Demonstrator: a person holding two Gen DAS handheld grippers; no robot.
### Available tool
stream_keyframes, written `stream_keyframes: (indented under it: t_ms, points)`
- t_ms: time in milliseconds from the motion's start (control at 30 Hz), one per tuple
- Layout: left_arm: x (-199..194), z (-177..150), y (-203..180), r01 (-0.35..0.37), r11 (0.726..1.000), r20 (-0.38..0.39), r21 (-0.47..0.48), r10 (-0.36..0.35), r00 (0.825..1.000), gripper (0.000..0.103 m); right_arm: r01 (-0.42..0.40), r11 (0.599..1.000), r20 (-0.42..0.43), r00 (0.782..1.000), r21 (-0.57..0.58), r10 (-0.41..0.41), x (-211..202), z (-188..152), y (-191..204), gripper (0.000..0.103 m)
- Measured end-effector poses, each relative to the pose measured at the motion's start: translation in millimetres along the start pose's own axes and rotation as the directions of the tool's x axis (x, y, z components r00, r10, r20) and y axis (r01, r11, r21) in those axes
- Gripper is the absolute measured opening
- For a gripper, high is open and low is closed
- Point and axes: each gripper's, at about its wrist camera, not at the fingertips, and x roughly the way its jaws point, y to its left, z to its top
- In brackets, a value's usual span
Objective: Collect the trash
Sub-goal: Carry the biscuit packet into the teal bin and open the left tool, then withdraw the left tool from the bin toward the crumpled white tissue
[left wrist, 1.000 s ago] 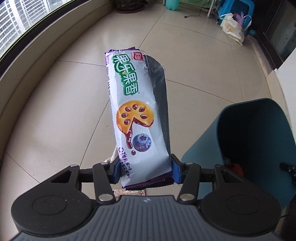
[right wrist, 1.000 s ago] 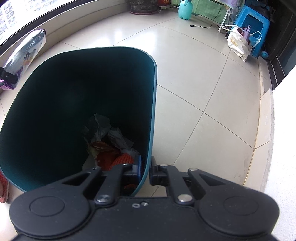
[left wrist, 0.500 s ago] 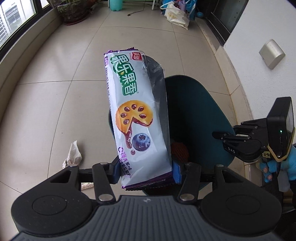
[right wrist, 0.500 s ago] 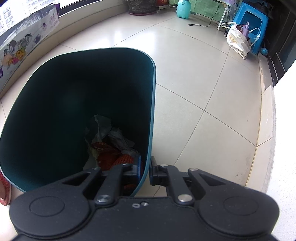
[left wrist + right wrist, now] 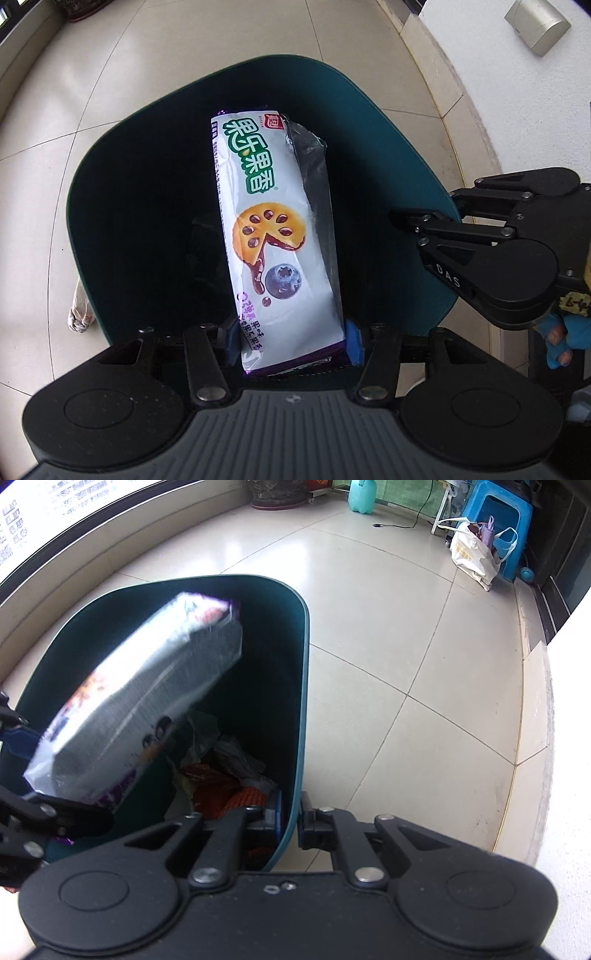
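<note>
My left gripper (image 5: 291, 341) is shut on a white and purple biscuit packet (image 5: 273, 236), gripped at its lower end. The packet hangs over the open mouth of the teal trash bin (image 5: 413, 206). In the right wrist view the same packet (image 5: 147, 698) slants across the bin's opening, blurred. My right gripper (image 5: 290, 819) is shut on the bin's rim (image 5: 301, 716), one finger inside and one outside. Crumpled wrappers and orange trash (image 5: 225, 779) lie at the bottom of the bin.
A crumpled tissue (image 5: 79, 306) lies on the tiled floor left of the bin. A white wall with a grey box (image 5: 537, 24) stands to the right. Far back are a plastic bag (image 5: 476, 554), a blue stool (image 5: 495, 513) and a green jug (image 5: 364, 494).
My left gripper has carried the packet sideways from beside the bin to above its opening and tipped further down. The right gripper has kept its hold on the rim.
</note>
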Motion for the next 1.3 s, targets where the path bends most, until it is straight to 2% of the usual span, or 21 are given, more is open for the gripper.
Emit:
stream_keyframes:
  t_ms: [133, 233, 567, 767, 1067, 1300]
  points:
    - [16, 2, 5, -0.001, 1.000, -0.036, -0.020, 0.000, 0.999, 0.054, -0.006, 1.000, 0.002, 1.000, 0.001, 0.006, -1, -1, -1, 0.007]
    - [22, 3, 5, -0.005, 1.000, -0.037, -0.016, 0.005, 0.999, 0.055, -0.010, 1.000, 0.003, 1.000, 0.003, 0.010, -2, -2, -2, 0.007]
    - [18, -5, 14, 0.042, 0.999, -0.009, -0.029, -0.042, 0.999, 0.056, -0.008, 1.000, 0.003, 1.000, -0.002, 0.008, -3, -2, -3, 0.008]
    - [1, -11, 18, 0.076, 0.997, 0.035, -0.017, -0.075, 0.997, 0.056, -0.007, 1.000, 0.002, 1.000, -0.001, 0.007, -2, -2, -2, 0.008]
    - [-41, -28, 39, 0.105, 0.993, 0.106, -0.056, -0.099, 0.989, 0.057, -0.005, 1.000, 0.000, 1.000, 0.002, 0.005, -1, -2, -1, 0.008]
    - [-79, -43, 80, 0.069, 0.988, 0.159, -0.139, -0.046, 0.986, 0.057, -0.003, 1.000, -0.003, 1.000, 0.005, 0.003, 1, -1, -2, 0.008]
